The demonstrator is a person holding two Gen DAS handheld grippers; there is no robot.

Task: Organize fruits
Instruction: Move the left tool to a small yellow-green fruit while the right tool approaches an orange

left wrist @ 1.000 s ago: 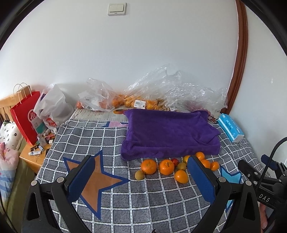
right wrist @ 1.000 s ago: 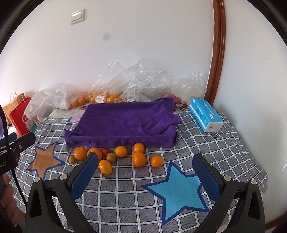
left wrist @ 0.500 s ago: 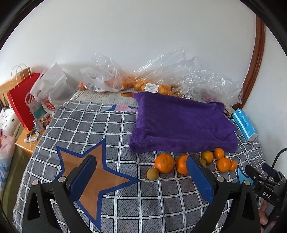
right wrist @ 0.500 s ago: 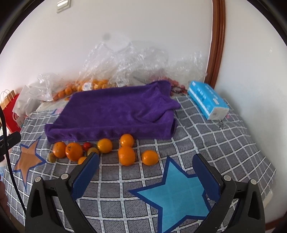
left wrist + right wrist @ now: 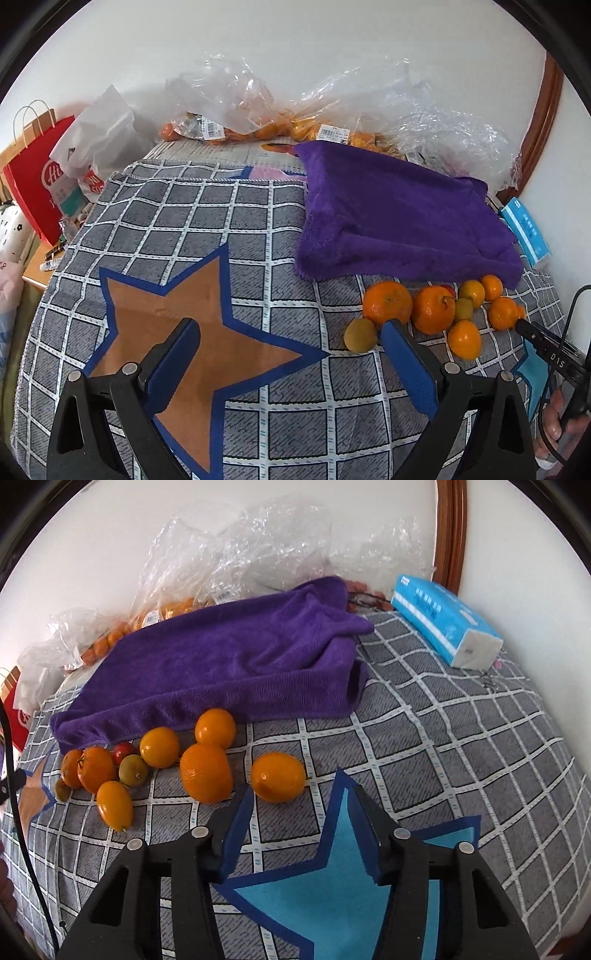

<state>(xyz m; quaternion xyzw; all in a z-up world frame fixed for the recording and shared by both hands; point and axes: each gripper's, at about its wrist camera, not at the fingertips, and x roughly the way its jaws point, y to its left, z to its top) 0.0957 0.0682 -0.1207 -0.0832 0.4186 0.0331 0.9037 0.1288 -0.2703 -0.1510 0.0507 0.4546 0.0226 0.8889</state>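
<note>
Both tongs, left [image 5: 286, 350] and right [image 5: 301, 814], gape empty as we approach the orange [image 5: 277, 776], which we judge needs straddling next.

loose fruit cluster on the checked cloth [image 5: 424, 738], just in front of the purple towel [image 5: 236, 657]. right-wrist view: one orange [image 5: 277, 776] sits apart at the right end, big orange [image 5: 206, 772] beside it, round orange [image 5: 215, 727] behind touching it, another orange [image 5: 159, 746] to the left. then a green fruit [image 5: 133, 770], small red fruit [image 5: 123, 751], stemmed orange [image 5: 96, 769], oval orange [image 5: 114, 805] nearest the camera. left end: small green-yellow fruit [image 5: 359, 335].
</note>
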